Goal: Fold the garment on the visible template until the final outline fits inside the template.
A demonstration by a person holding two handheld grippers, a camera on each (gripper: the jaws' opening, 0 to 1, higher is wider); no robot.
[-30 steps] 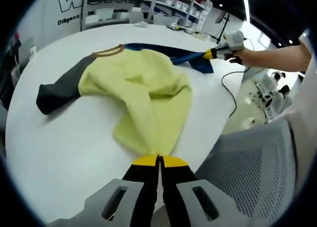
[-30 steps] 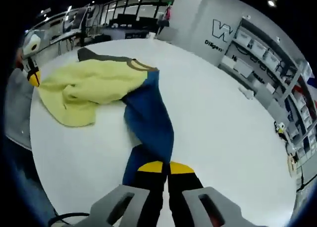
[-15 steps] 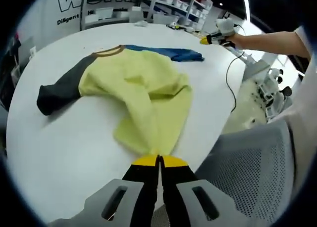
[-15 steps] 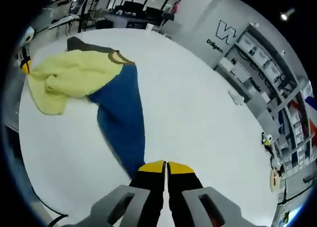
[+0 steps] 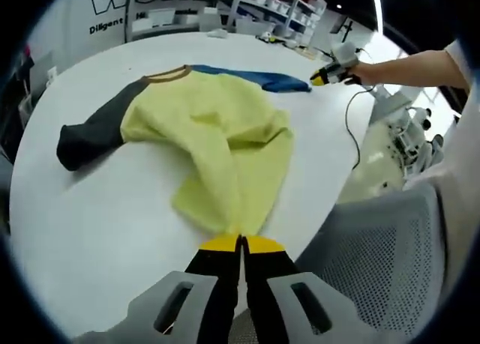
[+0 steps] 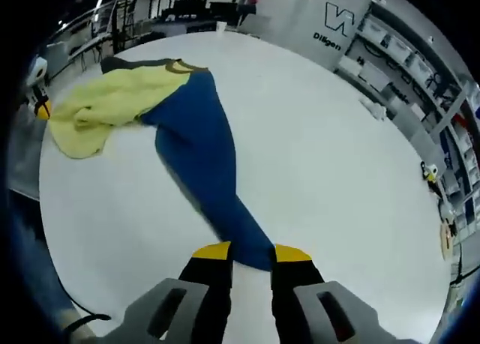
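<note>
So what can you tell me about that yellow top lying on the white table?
The garment is a soft knit top with a pale yellow body, a dark grey sleeve, a blue sleeve and a tan collar. It lies rumpled on the white table, sleeves spread to either side. The left gripper is shut on the yellow hem. The right gripper has open jaws either side of the blue cuff.

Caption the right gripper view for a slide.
Open right claw straddles the blue sleeve end, stretched across the white table.

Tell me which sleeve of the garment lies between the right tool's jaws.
The blue sleeve, stretched out from the yellow body to the right tool. The dark grey sleeve lies free on the far side.
</note>
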